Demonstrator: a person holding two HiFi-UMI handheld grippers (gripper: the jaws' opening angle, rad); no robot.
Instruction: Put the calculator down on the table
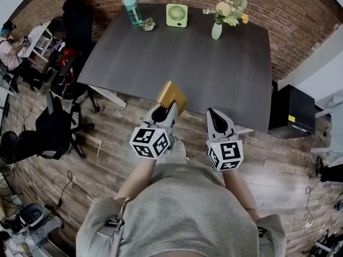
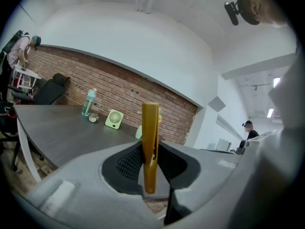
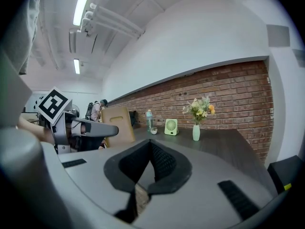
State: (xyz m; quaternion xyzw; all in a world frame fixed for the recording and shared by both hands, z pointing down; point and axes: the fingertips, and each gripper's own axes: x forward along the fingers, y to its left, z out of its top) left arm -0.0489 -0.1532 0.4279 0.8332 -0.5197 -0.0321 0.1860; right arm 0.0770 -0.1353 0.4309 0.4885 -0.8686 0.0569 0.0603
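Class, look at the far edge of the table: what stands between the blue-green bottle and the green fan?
A small potted plant, close beside the bottle; the head view shows it most clearly.

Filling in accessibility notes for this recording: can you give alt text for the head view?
Seen from above, the left gripper holds a gold calculator at the near edge of a dark table; the right gripper beside it is shut and empty. A bottle, fan and vase of flowers line the far edge.
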